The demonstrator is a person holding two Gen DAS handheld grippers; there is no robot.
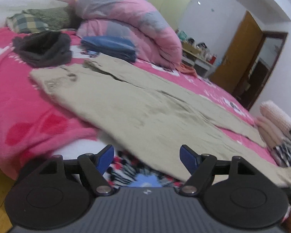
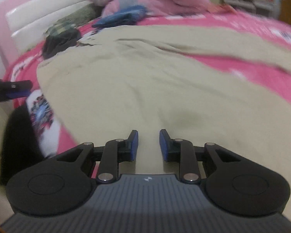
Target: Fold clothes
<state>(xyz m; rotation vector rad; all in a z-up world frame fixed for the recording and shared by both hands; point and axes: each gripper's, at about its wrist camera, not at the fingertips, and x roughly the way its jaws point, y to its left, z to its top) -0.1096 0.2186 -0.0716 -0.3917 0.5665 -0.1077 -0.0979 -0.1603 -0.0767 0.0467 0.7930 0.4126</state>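
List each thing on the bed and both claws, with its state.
Beige trousers: spread flat, unfolded.
Blue garment: folded.
Dark garment: bunched, unfolded.
Pink quilt: rolled into a heap.
Pale pink clothes: folded and stacked.
Left claw: open, empty.
Right claw: partly open over the trousers, not gripping.

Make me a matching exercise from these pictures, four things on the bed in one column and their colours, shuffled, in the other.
Things:
1. trousers spread flat
2. folded stack beside the quilt
3. crumpled garment near the pillows
4. bed cover

Colours:
A. bright pink
B. dark grey-black
C. beige
D. blue

Pairs: 1-C, 2-D, 3-B, 4-A
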